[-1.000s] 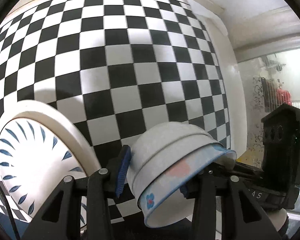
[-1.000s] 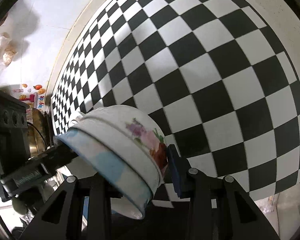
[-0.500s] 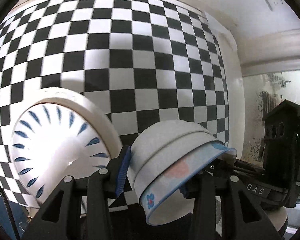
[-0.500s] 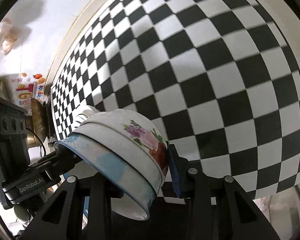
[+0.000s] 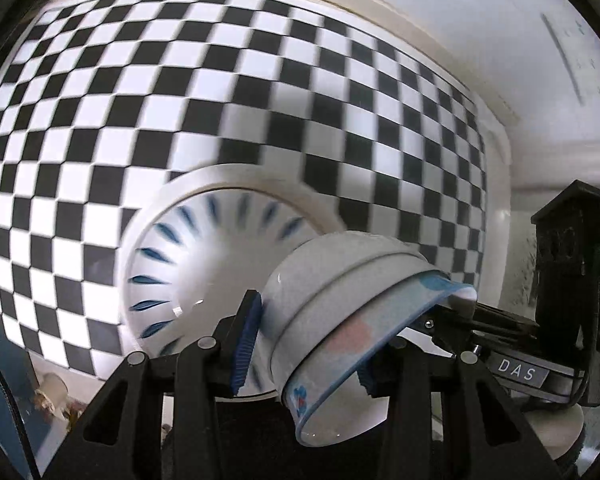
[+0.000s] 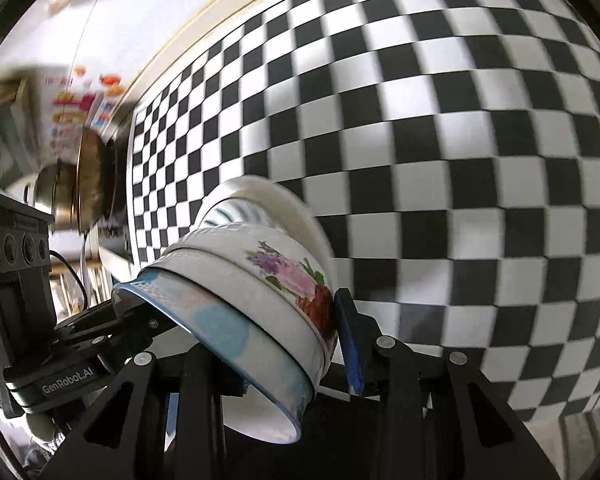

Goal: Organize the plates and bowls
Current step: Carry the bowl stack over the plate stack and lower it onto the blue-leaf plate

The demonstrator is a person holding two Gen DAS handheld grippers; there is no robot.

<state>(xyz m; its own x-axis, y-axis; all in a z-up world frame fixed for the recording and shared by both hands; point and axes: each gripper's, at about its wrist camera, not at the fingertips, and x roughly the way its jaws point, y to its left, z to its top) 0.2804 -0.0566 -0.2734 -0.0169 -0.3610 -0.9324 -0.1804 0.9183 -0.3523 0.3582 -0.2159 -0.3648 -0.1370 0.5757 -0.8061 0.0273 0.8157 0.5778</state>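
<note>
Both the left gripper [image 5: 306,340] and the right gripper [image 6: 288,344] squeeze one stack of bowls [image 5: 340,320], held above a big plate [image 5: 204,264] on the checkered table [image 5: 260,80].

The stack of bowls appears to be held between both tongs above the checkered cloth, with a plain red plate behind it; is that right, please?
Nearly. The plate behind the stack of bowls is white with blue leaf-like strokes, not plain red, as the left wrist view shows. Both the left tongs and right tongs do grip the stack above the checkered cloth.

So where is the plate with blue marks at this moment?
In the left wrist view the plate lies on the checkered surface, centre-left, directly behind the bowl stack held by both grippers.
</note>
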